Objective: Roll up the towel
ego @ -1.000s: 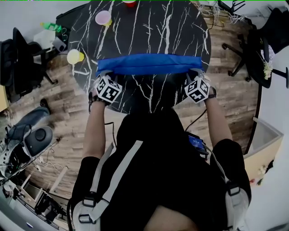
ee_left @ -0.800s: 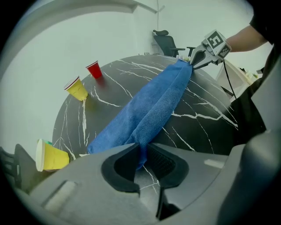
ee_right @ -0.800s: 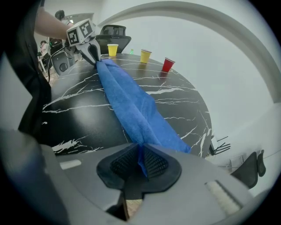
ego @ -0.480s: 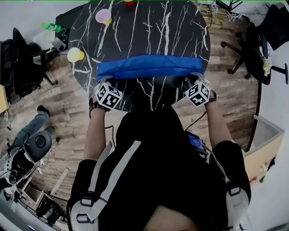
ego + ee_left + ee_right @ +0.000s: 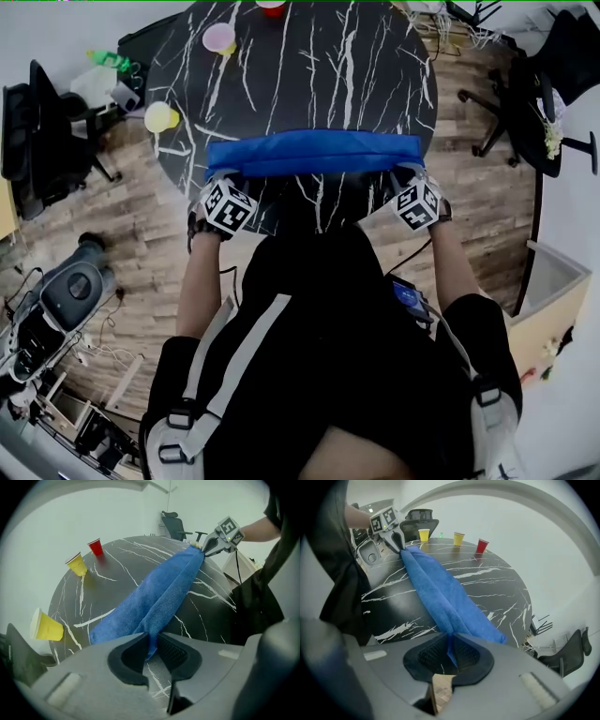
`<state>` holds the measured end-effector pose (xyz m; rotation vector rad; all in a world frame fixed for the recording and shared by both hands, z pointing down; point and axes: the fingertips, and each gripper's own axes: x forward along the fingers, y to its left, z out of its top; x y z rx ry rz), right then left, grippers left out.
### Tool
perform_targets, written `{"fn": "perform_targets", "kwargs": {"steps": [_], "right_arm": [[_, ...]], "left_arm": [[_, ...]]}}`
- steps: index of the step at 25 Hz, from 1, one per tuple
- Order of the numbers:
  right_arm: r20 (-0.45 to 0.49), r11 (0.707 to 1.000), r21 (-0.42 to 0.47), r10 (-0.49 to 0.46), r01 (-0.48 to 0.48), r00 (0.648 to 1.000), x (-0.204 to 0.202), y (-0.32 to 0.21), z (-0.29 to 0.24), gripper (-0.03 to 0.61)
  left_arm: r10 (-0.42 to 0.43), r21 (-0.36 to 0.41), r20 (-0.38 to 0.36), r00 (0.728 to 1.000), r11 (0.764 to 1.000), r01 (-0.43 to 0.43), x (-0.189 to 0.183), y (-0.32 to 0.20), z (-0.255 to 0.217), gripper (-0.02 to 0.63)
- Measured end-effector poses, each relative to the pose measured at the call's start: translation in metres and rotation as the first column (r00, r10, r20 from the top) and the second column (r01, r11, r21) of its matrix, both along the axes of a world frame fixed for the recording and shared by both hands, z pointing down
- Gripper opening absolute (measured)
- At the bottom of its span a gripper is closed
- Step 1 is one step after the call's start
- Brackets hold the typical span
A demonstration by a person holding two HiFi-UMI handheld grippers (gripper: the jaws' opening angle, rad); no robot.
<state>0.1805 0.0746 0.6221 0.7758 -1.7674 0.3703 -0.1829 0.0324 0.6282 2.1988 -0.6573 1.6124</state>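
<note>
The towel point(image 5: 314, 153) is blue, folded lengthwise into a long band, and stretches from side to side over the near part of the table point(image 5: 309, 66), close to the edge by the person point(image 5: 328, 356); it runs straight from one gripper to the other, and whether its middle rests on the top or hangs just clear of it cannot be told. The left gripper point(image 5: 228, 178) holds the band's left end; in the left gripper view its jaws stand narrow, with a thin fold of blue cloth pinched between the dark pads. The right gripper point(image 5: 405, 171) holds the right end likewise; in the right gripper view its jaws are nearly together on a thin edge of the towel. Both grippers point steeply down at the table's near rim, their marker cubes facing up.

The table is round and black with white veins. Beyond the towel, along the far left rim, stand three cups well apart from it: a yellow cup point(image 5: 159, 117) nearest, a second yellow cup point(image 5: 219, 37) farther on, and a red cup point(image 5: 270, 6) at the far edge.

The floor point(image 5: 131, 244) is wood plank; a black chair point(image 5: 42, 122) stands to the left of the table and another chair point(image 5: 525, 112) to the right.
</note>
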Motion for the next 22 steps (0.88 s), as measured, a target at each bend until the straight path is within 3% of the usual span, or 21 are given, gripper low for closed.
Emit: {"fn": "perform_targets", "kwargs": {"steps": [6, 22], "right_arm": [[0.043, 0.999, 0.007, 0.031, -0.031, 0.999, 0.0, -0.019, -0.01, 0.04], [0.02, 0.996, 0.055, 0.072, -0.073, 0.997, 0.012, -0.083, -0.008, 0.06]], "left_arm": [[-0.057, -0.053, -0.061, 0.997, 0.997, 0.054, 0.001, -0.014, -0.007, 0.085], [-0.086, 0.04, -0.025, 0.996, 0.995, 0.087, -0.002, -0.081, -0.014, 0.106]]}}
